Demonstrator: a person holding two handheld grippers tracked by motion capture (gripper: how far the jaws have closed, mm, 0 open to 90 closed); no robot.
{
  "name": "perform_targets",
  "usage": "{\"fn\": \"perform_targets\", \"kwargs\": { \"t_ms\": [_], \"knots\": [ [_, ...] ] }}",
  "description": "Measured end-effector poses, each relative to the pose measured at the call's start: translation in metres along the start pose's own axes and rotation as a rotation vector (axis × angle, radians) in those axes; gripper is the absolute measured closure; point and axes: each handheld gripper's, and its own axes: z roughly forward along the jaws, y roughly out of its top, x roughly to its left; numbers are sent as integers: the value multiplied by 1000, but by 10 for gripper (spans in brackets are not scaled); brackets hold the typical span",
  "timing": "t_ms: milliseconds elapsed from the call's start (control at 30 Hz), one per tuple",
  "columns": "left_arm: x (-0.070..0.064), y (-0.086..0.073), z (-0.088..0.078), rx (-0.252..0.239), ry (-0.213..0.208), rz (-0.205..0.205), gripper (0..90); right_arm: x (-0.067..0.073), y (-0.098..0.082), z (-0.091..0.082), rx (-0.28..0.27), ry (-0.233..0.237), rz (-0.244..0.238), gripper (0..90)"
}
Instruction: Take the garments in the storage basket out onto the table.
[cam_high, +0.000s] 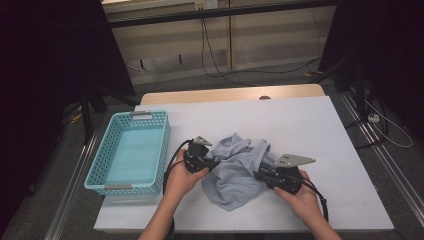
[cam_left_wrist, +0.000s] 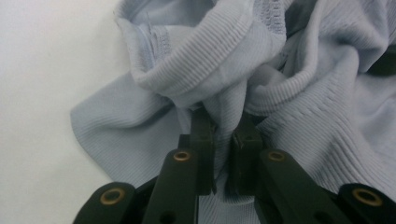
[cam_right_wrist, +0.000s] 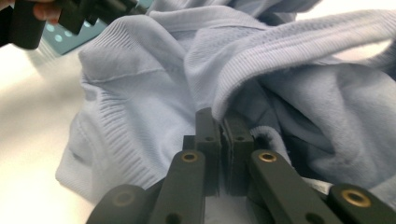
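A pale blue ribbed garment (cam_high: 235, 172) lies crumpled on the white table cover (cam_high: 310, 130), near its front. My left gripper (cam_high: 212, 163) is at the garment's left edge, and in the left gripper view (cam_left_wrist: 225, 125) its jaws pinch a raised fold of the ribbed cloth (cam_left_wrist: 205, 60). My right gripper (cam_high: 258, 175) is at the garment's right side, and in the right gripper view (cam_right_wrist: 223, 122) its jaws are closed on a thin fold of the cloth (cam_right_wrist: 154, 88). That view also has the left gripper (cam_right_wrist: 70, 14) at its top left.
A light blue perforated basket (cam_high: 106, 150) stands at the table's left edge with nothing in it. White cover stretches behind and to the right of the garment. Beyond the table are floor cables (cam_high: 215, 60) and dark stands.
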Motion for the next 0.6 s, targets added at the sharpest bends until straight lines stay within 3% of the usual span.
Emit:
{"fn": "perform_targets", "kwargs": {
  "t_ms": [200, 333, 600],
  "knots": [
    [-4, -3, 2, 7, 22, 15, 824, -2, -1, -2, 17, -26, -6, 875],
    [-2, -7, 3, -2, 13, 4, 825, -4, -3, -4, 34, -27, -5, 874],
    [-2, -8, 4, 3, 11, -9, 826, 9, 2, -20, 40, 20, -57, 883]
  ]
}}
